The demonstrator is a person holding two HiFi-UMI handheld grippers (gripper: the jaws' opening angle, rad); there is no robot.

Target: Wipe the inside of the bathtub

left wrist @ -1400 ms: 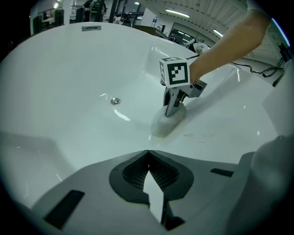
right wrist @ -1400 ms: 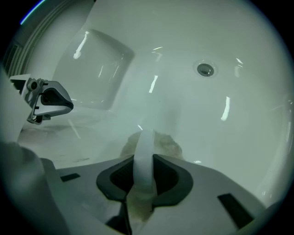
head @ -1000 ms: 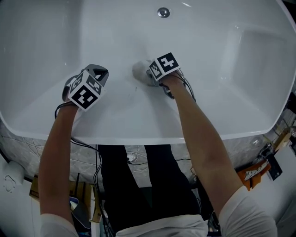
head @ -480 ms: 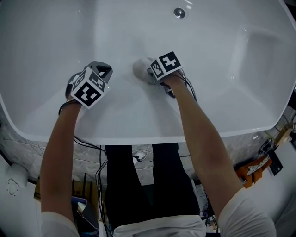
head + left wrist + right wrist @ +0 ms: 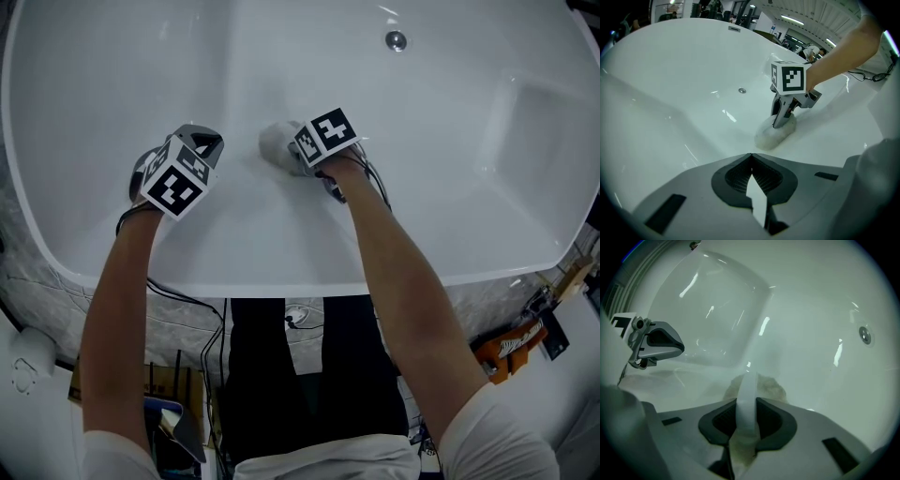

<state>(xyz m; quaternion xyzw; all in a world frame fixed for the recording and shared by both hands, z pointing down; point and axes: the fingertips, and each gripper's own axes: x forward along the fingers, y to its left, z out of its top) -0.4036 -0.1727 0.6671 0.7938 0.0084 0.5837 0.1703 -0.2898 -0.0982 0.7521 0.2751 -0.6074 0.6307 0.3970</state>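
The head view is dim and grey, darkening toward the corners. The glossy white bathtub (image 5: 122,75) carries small bright glints near its round metal drain (image 5: 397,40). Both gripper views bulge like fisheyes inside black rims. Ceiling strip lights (image 5: 790,19) streak glare across the tub wall. The right hand-held gripper (image 5: 749,380) and the pale crumpled cloth (image 5: 773,389) it pinches look soft and greenish.

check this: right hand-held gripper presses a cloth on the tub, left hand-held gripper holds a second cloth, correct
No: the left hand-held gripper holds nothing; the left gripper view shows its jaws shut and empty. The right hand-held gripper does press a cloth on the tub.
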